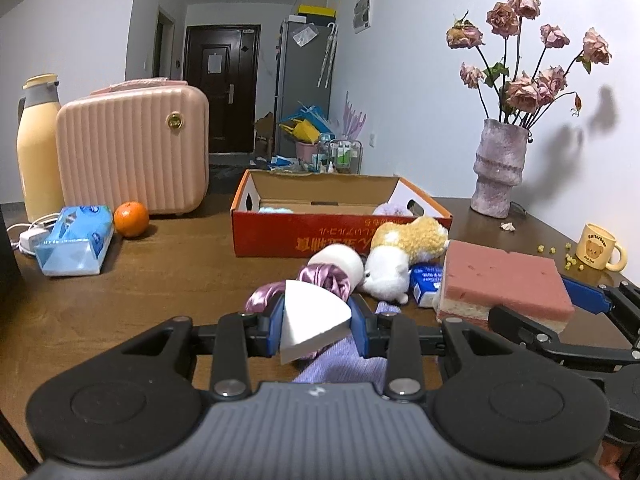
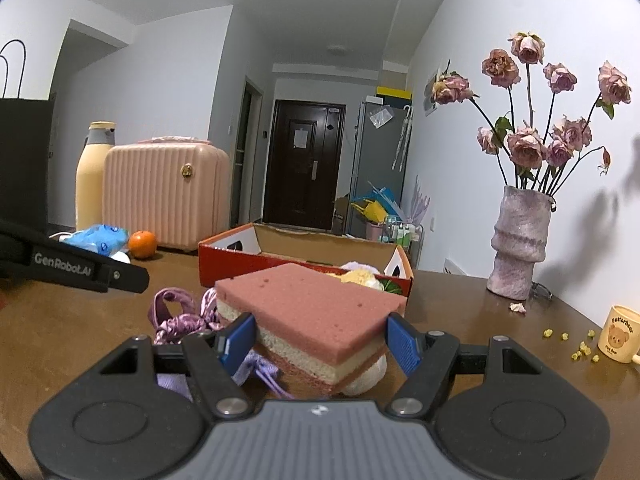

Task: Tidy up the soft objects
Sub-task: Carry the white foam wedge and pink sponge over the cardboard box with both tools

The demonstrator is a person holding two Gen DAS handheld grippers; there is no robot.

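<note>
My left gripper (image 1: 316,326) is shut on a white wedge-shaped sponge (image 1: 310,320), held above a lilac cloth (image 1: 344,364) and a shiny purple scrunchie (image 1: 324,280). My right gripper (image 2: 320,340) is shut on a pink and cream layered sponge (image 2: 312,312); that sponge also shows in the left wrist view (image 1: 504,284). A yellow and white plush toy (image 1: 400,256), a white roll (image 1: 340,262) and a blue packet (image 1: 426,284) lie in front of the open red cardboard box (image 1: 304,236), which holds some soft items.
A pink case (image 1: 132,152), a yellow flask (image 1: 36,152), a blue tissue pack (image 1: 76,240) and an orange (image 1: 131,219) stand at the left. A vase of dried roses (image 1: 498,168) and a yellow mug (image 1: 600,248) stand at the right by the wall.
</note>
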